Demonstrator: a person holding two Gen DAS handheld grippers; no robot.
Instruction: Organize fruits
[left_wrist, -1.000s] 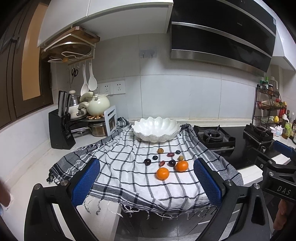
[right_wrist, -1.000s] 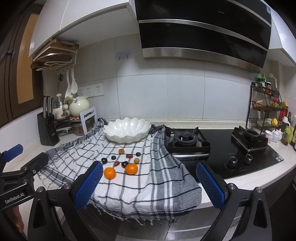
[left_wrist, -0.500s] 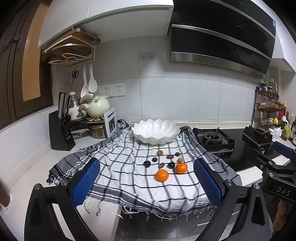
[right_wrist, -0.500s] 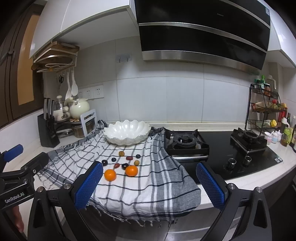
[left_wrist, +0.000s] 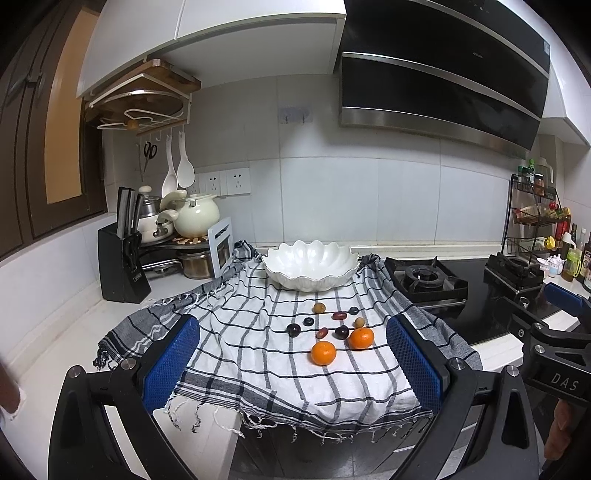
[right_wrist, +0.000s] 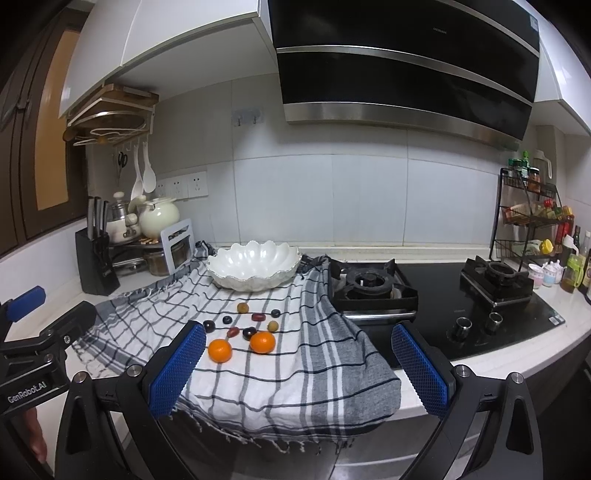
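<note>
Both tongs, our left gripper (left_wrist: 291, 363) and right gripper (right_wrist: 297, 369), are gaping wide, gripping nothing. We're seeing two oranges (left_wrist: 323, 353) lying on the checked cloth (left_wrist: 258, 369), at 6 o'clock from the white bowl (left_wrist: 312, 267).

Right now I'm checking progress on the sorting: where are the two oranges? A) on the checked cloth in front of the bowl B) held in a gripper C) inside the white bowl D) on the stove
A: both oranges lie on the checked cloth, with the white bowl behind them.
</note>
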